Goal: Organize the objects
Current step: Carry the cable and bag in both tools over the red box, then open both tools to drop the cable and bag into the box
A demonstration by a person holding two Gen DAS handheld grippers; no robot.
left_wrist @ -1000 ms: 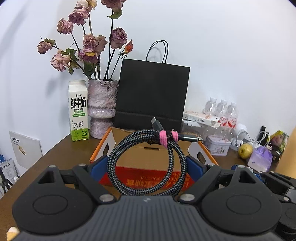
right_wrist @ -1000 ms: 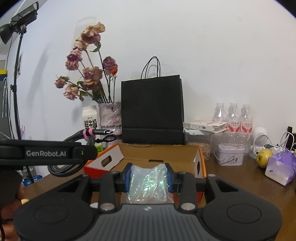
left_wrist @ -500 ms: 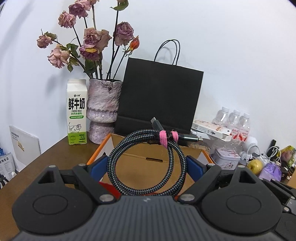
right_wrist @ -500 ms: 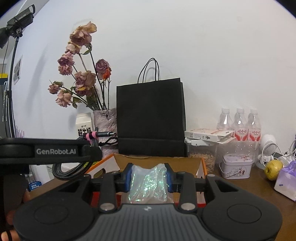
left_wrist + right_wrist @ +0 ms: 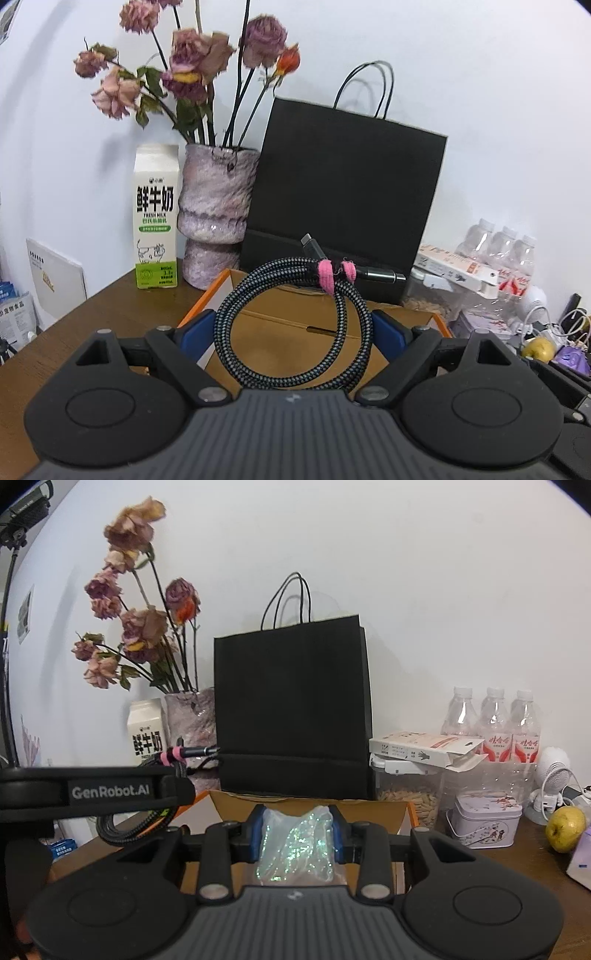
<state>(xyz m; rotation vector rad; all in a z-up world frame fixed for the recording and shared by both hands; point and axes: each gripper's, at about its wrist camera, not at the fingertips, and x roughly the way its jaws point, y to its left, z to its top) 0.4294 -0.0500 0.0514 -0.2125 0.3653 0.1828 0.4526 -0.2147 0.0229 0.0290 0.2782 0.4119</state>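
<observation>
Over the last second both hands have carried their loads closer to the open cardboard box point(image 5: 295, 332): in the left wrist view the box's inside now fills the centre behind the coil, and the black paper bag point(image 5: 343, 192) and milk carton point(image 5: 157, 218) loom larger than before. The left gripper point(image 5: 293, 328) stands wide, its blue fingers point(image 5: 194, 330) grasping the coiled braided cable point(image 5: 291, 321), bound by a pink strap, by its outer sides. The right gripper point(image 5: 297, 829) is clenched narrowly on a crumpled iridescent plastic packet point(image 5: 295, 843), held just in front of the box in the lower centre. Neither item is in the box yet; I judge both are about to be dropped in.

Readable writing: the carton says "鲜牛奶" and "FRESH MILK"; in the right wrist view, the left gripper's side, at the left of the frame, reads "GenRobot.AI". The red labels on the water bottles point(image 5: 493, 723) are too small to read surely.
</observation>
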